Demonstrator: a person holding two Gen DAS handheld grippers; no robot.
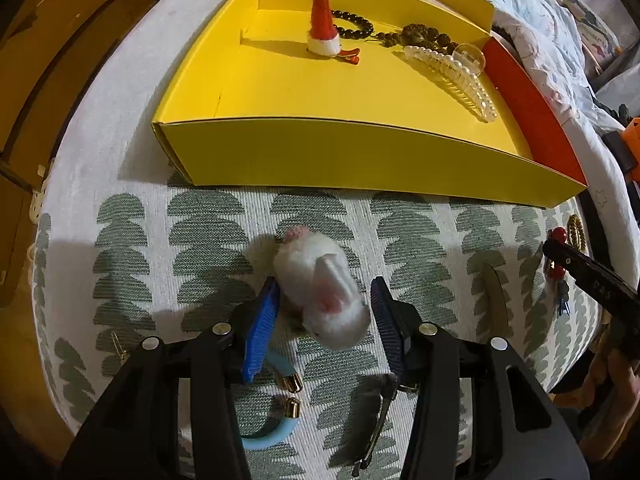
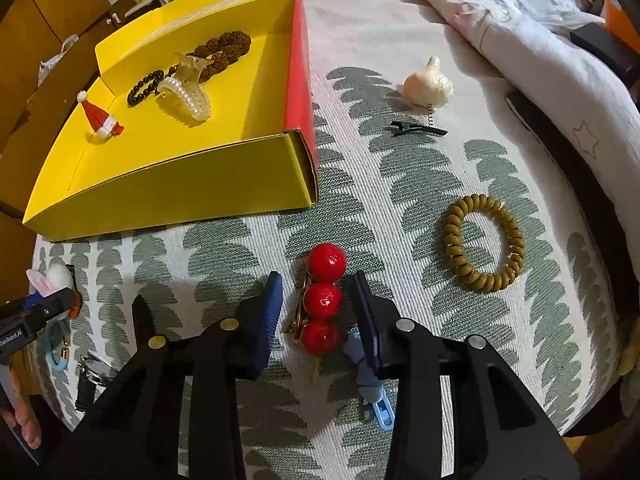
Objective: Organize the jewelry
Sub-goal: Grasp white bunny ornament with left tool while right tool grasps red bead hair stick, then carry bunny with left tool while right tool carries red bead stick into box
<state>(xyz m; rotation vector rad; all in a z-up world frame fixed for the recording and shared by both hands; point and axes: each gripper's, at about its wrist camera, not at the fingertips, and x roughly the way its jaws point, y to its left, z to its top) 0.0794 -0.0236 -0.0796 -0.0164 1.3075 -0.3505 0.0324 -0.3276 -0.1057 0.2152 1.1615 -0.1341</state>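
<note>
Tools straddle bunny clip (image 1: pixel 324 288), red-ball clip (image 2: pixel 323 300)

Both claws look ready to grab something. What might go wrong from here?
The left gripper straddles a fluffy bunny clip; soft fur may slip from the pads. The right gripper straddles a red bead clip; round beads could squirt sideways. A blue clip lies under its right finger and might get snagged.

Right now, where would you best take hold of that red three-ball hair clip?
Probably across the middle ball of the red three-ball hair clip, coming from above. The balls lie in one row along the cloth, so the right claw, straddling it, can pinch both round sides.
</note>
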